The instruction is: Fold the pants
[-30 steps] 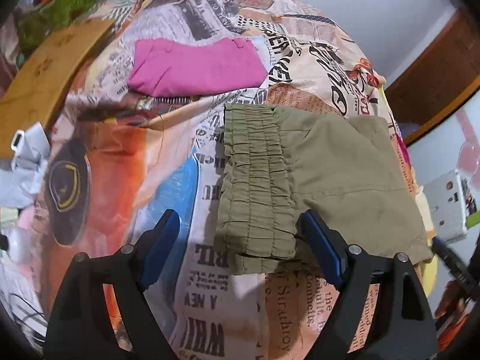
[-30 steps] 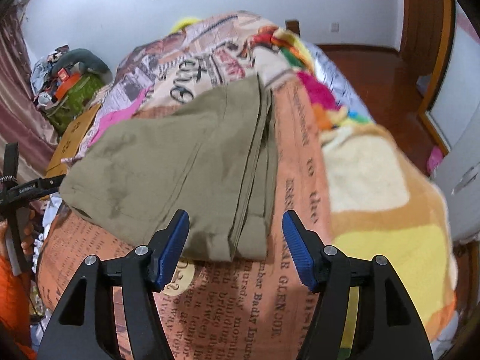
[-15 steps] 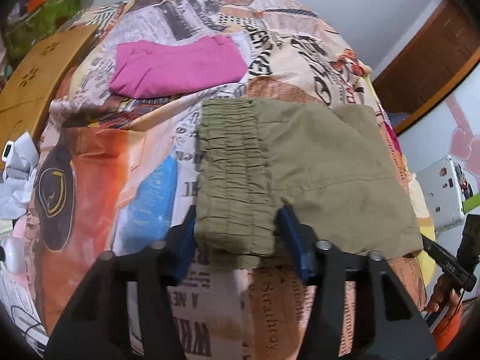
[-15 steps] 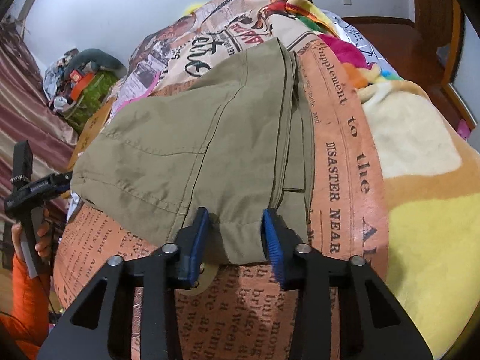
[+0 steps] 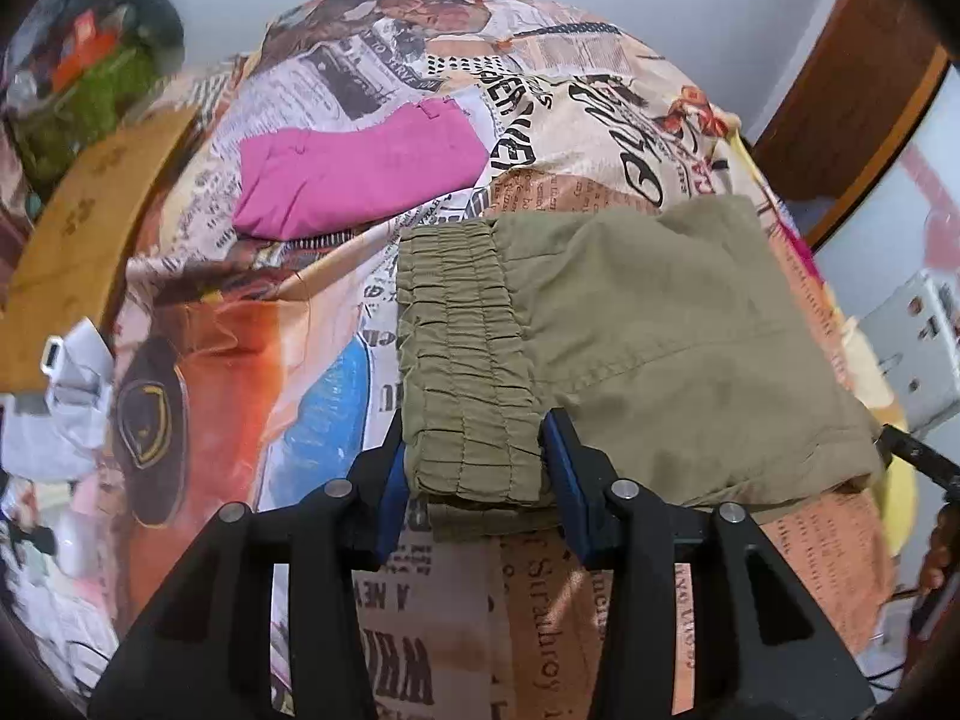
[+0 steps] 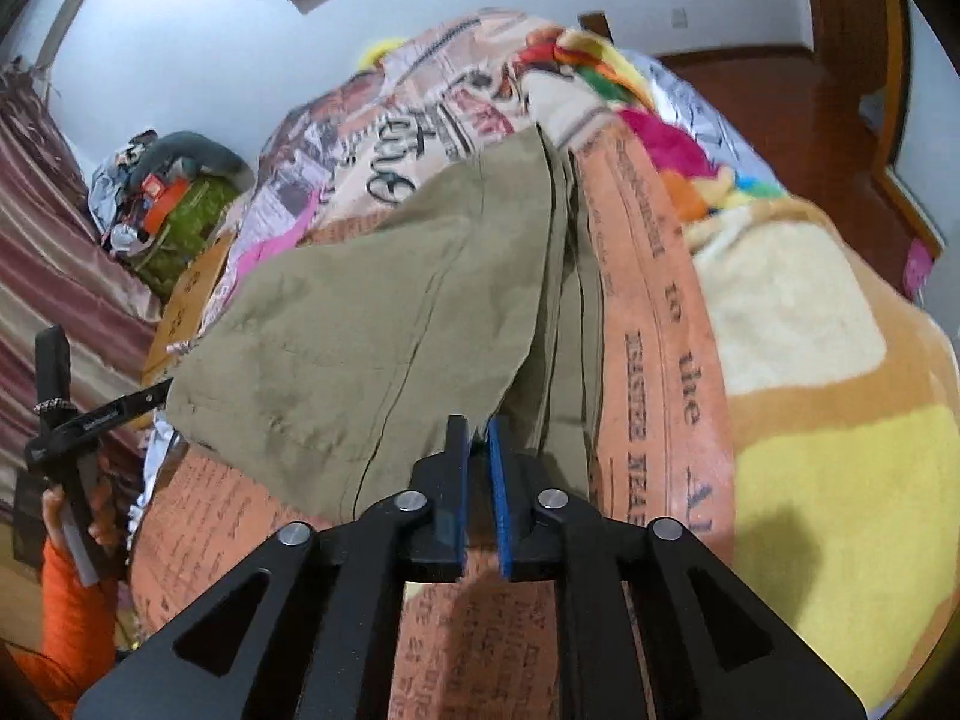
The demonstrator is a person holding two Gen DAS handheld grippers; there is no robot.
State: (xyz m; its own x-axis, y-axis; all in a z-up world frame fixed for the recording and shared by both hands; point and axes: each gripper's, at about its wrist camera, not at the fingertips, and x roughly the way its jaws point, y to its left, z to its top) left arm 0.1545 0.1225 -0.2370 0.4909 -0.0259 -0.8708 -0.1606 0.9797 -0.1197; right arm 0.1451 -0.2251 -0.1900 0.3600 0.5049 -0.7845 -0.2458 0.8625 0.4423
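Observation:
Folded olive-green pants (image 5: 630, 348) lie on a bed covered with a newspaper-print blanket (image 5: 384, 588). My left gripper (image 5: 474, 468) is closed around the gathered elastic waistband (image 5: 462, 360) at its near corner, blue pads pressing both sides. In the right wrist view the same pants (image 6: 384, 336) spread ahead. My right gripper (image 6: 477, 438) is shut on the near edge of the top layer, which lifts slightly off the layers beneath.
Folded pink pants (image 5: 360, 174) lie farther back on the bed. A wooden board (image 5: 78, 240) and clutter stand at the left. A fleece blanket (image 6: 810, 360) covers the bed's right side. A white power strip (image 5: 918, 354) sits at the right.
Both grippers moved forward onto the pants and closed. The left closed on the waistband; the right closed on the near fabric edge and lifted it slightly.

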